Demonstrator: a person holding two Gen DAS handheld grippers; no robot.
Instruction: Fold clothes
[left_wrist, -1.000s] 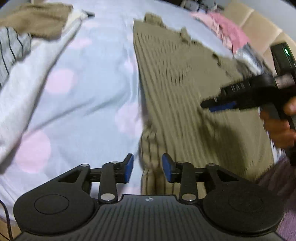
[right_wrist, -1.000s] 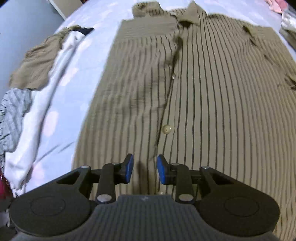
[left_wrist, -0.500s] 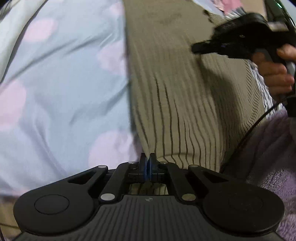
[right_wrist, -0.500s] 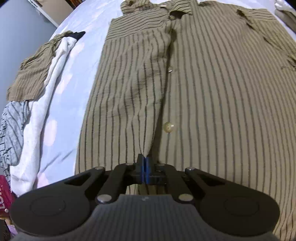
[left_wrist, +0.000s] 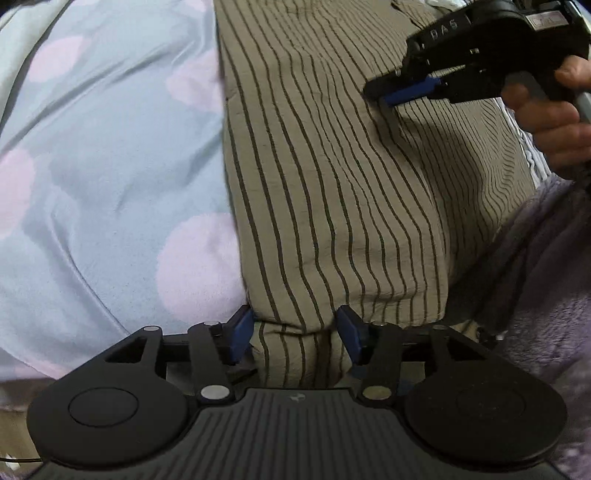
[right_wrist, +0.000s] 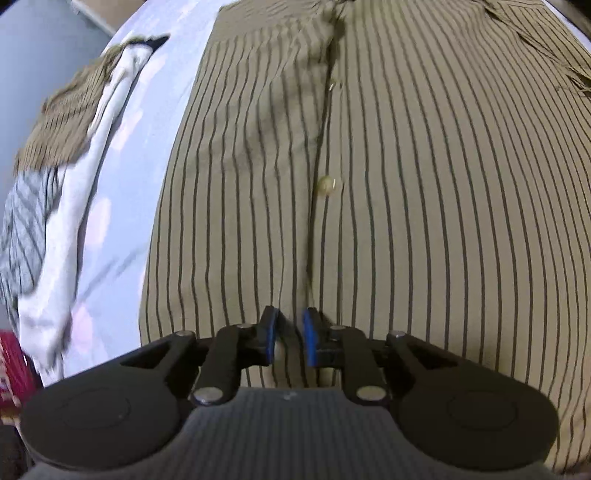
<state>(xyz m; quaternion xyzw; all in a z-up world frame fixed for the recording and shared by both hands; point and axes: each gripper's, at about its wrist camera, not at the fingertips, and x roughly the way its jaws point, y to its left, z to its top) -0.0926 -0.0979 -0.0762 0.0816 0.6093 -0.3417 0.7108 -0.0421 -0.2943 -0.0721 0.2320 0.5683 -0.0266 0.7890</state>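
Pale blue bedsheet with pink dots (left_wrist: 110, 177) carries the olive striped button-up shirt (right_wrist: 406, 184), laid flat, front up, long axis running straight away from both grippers, collar at the far end. Left gripper (left_wrist: 293, 330) at the shirt's near left hem corner; jaws have just been opening, now apart, hem fabric between them, pads not pressing. Right gripper (right_wrist: 290, 338) over the button placket at the hem; jaws have just been opening, narrow gap, cloth underneath, not gripped. Left hand is nearer the side edge, probably the fold's start.

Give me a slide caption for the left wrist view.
Left gripper, jaws just reopened, straddles the striped shirt's hem on a dotted bedsheet; right gripper hovers above.
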